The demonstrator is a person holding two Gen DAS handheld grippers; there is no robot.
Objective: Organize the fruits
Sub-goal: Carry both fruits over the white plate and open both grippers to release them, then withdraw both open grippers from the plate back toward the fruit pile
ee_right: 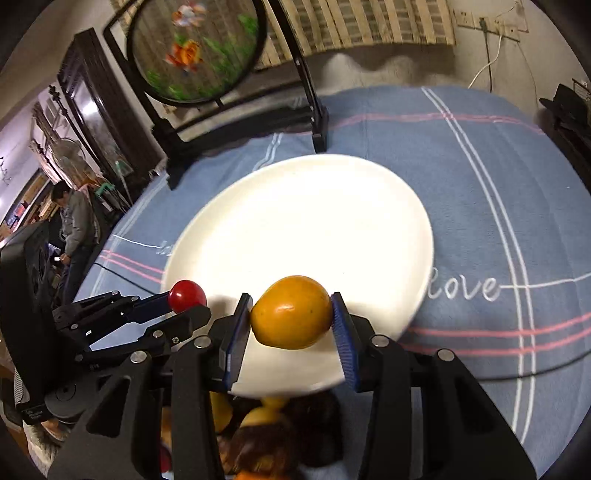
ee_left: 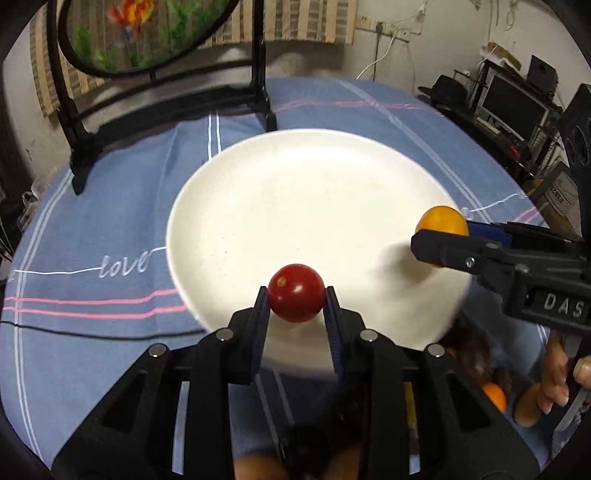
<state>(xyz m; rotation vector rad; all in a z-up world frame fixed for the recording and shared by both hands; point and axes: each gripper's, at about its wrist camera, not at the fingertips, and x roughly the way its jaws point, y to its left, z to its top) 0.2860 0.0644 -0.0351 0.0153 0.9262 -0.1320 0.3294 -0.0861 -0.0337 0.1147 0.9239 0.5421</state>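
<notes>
Between the blue-padded jaws of the left gripper [ee_left: 296, 308] sits a cherry tomato [ee_left: 296, 292], round, glossy and deep red, pinched on its two sides and held above the near rim of a white plate [ee_left: 280, 206]. It looks light and smooth-skinned, likely slippery and easy to bruise, so a gentle squeeze across its widest part, as now, seems the right hold. Beside it, the right gripper [ee_right: 291, 317] has its jaws closed on an orange-yellow fruit [ee_right: 291, 312], egg-shaped and shiny with a few small dark specks, perhaps a kumquat or a small persimmon; I cannot tell which. That one is larger and probably firmer, gripped across its long axis, also over the plate's near edge. The plate itself is bare, so both fruits appear to be on their way to it. Below the grippers a blurred heap of more fruit [ee_right: 273, 435], yellow, orange and dark brown, lies at the near edge. The plate rests on a blue striped cloth [ee_left: 110, 229] embroidered with "love", spread over the counter, and a dark framed round screen [ee_left: 147, 33] stands at the back.
</notes>
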